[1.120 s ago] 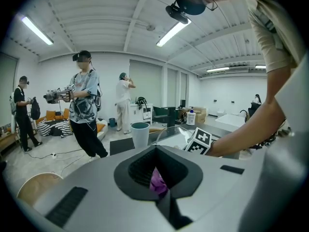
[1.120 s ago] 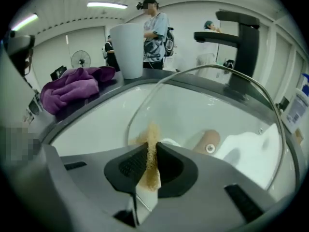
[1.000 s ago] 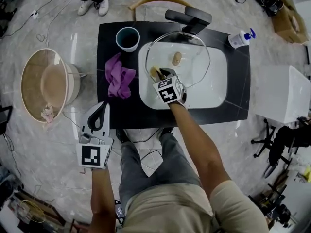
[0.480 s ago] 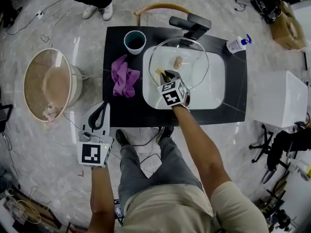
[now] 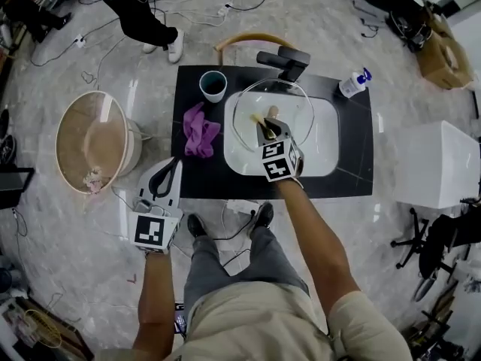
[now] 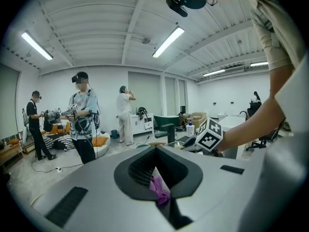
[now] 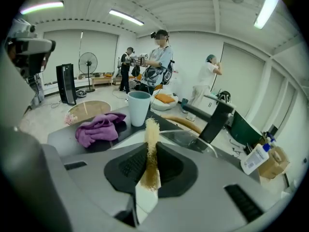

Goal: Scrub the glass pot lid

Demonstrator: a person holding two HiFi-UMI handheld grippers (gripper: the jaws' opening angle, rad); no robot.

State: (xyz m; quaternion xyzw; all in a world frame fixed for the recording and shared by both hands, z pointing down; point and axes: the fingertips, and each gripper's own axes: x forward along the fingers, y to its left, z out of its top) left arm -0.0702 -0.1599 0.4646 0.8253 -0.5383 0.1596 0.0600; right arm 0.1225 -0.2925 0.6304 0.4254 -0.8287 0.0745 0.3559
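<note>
The right gripper (image 7: pixel 151 149) has its fingers (image 7: pixel 126 164) clamped on a tan fibrous scrubber (image 7: pixel 152 129), whose frayed tip projects past them. That tip is poised over the near-left part of the glass pot lid (image 5: pixel 297 104). The lid lies in the white sink (image 5: pixel 323 156) with its far rim up by the faucet (image 5: pixel 284 60), toward the far edge of the black surface (image 5: pixel 353 175). Whether the glass is touched cannot be told. For a good scrub, the tip should be pressed flat and worked in short overlapping circles from knob (image 5: pixel 273 113) to rim. Pressure is best kept light, since the lid is judged free to slide or rock. The left gripper (image 5: pixel 173 168), fingers drawn together on nothing, is held off the surface's near-left corner and could be brought in to steady the rim.
</note>
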